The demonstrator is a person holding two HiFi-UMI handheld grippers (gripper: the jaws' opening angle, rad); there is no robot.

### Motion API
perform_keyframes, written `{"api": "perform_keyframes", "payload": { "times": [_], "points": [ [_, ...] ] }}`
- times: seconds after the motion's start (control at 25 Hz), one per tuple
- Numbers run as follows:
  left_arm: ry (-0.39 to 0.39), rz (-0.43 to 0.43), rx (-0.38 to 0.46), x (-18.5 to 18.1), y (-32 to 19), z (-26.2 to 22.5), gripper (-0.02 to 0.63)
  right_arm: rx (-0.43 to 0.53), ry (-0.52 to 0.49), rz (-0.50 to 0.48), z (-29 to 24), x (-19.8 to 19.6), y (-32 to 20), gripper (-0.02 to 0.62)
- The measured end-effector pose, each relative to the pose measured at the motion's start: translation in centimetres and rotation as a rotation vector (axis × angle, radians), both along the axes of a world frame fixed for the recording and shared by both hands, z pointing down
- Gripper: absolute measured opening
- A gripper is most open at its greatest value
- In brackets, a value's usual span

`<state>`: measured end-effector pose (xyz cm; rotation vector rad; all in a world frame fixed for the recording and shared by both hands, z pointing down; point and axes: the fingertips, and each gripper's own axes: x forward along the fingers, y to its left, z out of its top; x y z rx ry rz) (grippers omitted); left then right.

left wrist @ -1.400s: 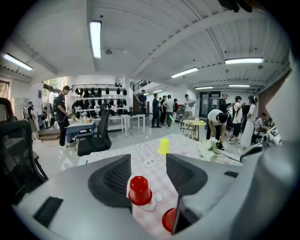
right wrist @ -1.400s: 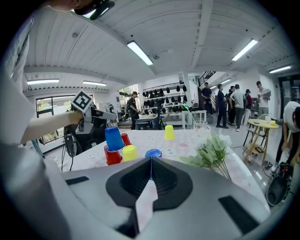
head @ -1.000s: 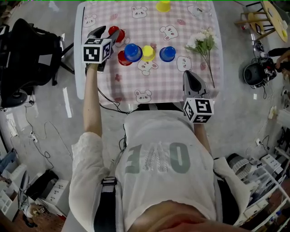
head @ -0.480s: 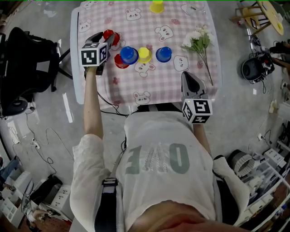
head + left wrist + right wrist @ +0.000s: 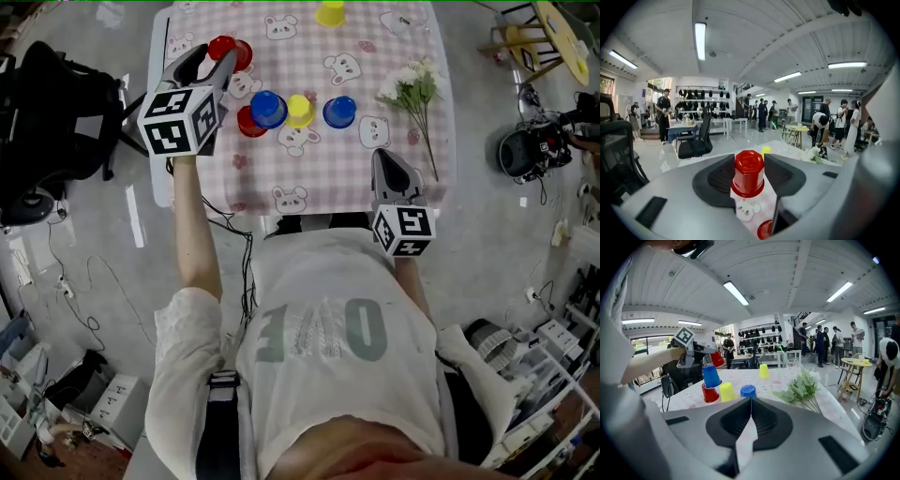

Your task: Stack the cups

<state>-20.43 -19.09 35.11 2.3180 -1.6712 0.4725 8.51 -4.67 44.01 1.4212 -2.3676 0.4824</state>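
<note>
Ahead of both grippers, one table (image 5: 328,178) in pink checked cloth carries everything. One flower bunch (image 5: 412,89) lies ahead of the right gripper (image 5: 384,161), which waits at the near edge, jaws pressed together on nothing. The left gripper (image 5: 208,62) is raised, its jaws closing on an upturned red cup (image 5: 225,47), probably bound for the stack just right of it: a blue cup (image 5: 268,108) capping a lower red cup (image 5: 248,122). Further right stand a yellow cup (image 5: 299,111) and a lone blue cup (image 5: 338,112); a far yellow cup (image 5: 330,13) sits beyond. Six cups, two per colour.
</note>
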Motion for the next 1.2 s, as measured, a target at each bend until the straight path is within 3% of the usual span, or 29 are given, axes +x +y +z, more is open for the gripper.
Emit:
{"api": "perform_keyframes", "payload": {
  "times": [0.16, 0.32, 0.44, 0.6, 0.96, 1.2],
  "points": [
    [-0.015, -0.001, 0.104, 3.7, 2.4, -5.6, 0.212, 0.004, -0.023, -0.098, 0.5, 0.2, -0.3, 0.029],
    [-0.045, -0.019, 0.137, 8.7, 4.6, -8.0, 0.212, 0.032, -0.037, -0.206, -0.4, 1.1, -1.4, 0.029],
    [-0.042, -0.027, 0.118, 12.9, 5.8, -7.1, 0.212, 0.046, -0.058, -0.243, -0.9, 2.5, -1.9, 0.029],
    [-0.059, -0.014, 0.046, 17.4, 7.2, -2.1, 0.212, 0.055, -0.057, -0.275, 0.1, 4.2, -1.9, 0.029],
    [-0.102, -0.059, -0.066, 19.6, 7.1, 3.8, 0.213, 0.034, -0.043, -0.315, 0.8, 7.0, -2.4, 0.029],
    [-0.111, -0.096, -0.073, 18.4, 7.0, 5.2, 0.213, 0.027, -0.028, -0.322, 1.7, 7.8, -2.1, 0.029]
  ]
}}
